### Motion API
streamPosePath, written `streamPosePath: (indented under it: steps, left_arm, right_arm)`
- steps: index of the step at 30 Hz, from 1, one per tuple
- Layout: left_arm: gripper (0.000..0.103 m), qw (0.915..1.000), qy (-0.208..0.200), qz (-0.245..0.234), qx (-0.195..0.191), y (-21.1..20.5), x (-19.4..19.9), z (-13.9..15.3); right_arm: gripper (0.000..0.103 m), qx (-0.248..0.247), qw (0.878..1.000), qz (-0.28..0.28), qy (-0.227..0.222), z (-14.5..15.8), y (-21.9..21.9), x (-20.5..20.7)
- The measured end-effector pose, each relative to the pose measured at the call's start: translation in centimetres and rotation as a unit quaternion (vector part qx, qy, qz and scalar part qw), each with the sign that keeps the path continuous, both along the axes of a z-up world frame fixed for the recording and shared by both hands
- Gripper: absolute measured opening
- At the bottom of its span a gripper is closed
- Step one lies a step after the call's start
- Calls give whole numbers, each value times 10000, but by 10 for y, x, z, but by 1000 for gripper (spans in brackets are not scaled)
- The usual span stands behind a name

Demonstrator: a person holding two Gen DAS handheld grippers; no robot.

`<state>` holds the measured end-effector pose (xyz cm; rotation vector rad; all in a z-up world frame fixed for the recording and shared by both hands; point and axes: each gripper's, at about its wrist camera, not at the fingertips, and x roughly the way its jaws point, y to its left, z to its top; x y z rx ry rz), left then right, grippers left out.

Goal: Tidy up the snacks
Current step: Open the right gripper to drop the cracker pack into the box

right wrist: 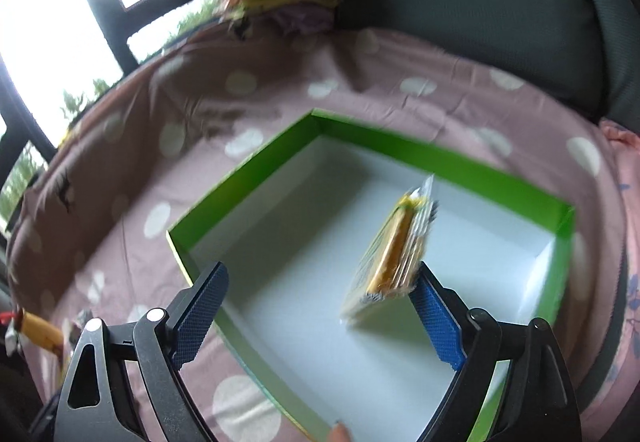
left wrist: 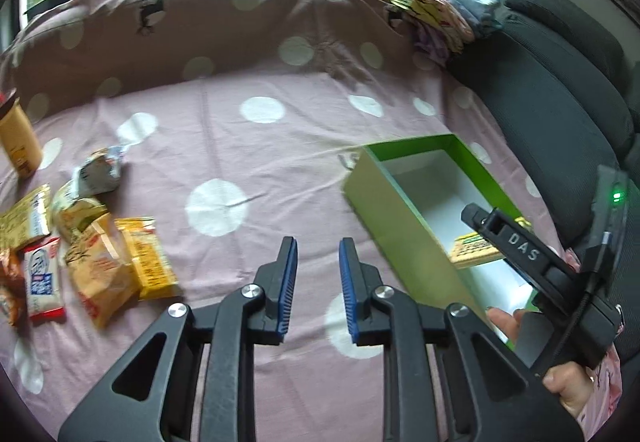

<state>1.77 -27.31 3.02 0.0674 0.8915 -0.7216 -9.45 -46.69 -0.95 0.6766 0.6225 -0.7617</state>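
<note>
Right gripper (right wrist: 320, 306) is over the green box (right wrist: 248, 178), jaws spread wide; a yellow snack packet (right wrist: 394, 250) sits on edge inside the box, blurred, just beside or touching the right pad, with nothing pinching it, so I read it as let go. Left gripper (left wrist: 318, 282) hangs over the pink dotted sheet (left wrist: 224, 122) with jaws narrowly apart and nothing between them. Progress looks early: one packet in the box, white floor otherwise bare. Still out on the sheet to the left: a pile of packets (left wrist: 112, 254), a crumpled wrapper (left wrist: 100, 170) and a tan cup (left wrist: 18, 142). Hard to tell: labels unreadable, pile cut off at the frame edge, near box corner hidden behind the right gripper. Folded cloths (left wrist: 432, 10) far back.
</note>
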Motion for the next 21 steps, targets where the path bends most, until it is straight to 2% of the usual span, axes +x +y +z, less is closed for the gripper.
streamPosePath:
  steps: [4, 9, 11, 12, 16, 21]
  left_arm:
    - [22, 9995, 51, 315, 10, 27, 10, -1]
    - [23, 9970, 146, 760, 38, 64, 19, -5]
    - [23, 9951, 157, 973, 78, 82, 20, -6]
    - [23, 9946, 144, 1026, 93, 88, 20, -7]
    - [24, 9885, 51, 1498, 193, 128, 24, -7]
    - [26, 9786, 98, 2048, 151, 177, 31, -13]
  right_arm:
    - [90, -360, 9975, -28, 604, -8, 8, 16]
    - [90, -185, 9981, 189, 550, -17, 19, 31]
    - [90, -683, 9942, 261, 792, -10, 38, 42]
    - [90, -784, 9932, 298, 806, -8, 45, 45]
    - [90, -435, 9963, 534, 510, -7, 62, 56]
    - [90, -563, 9930, 837, 620, -7, 95, 76]
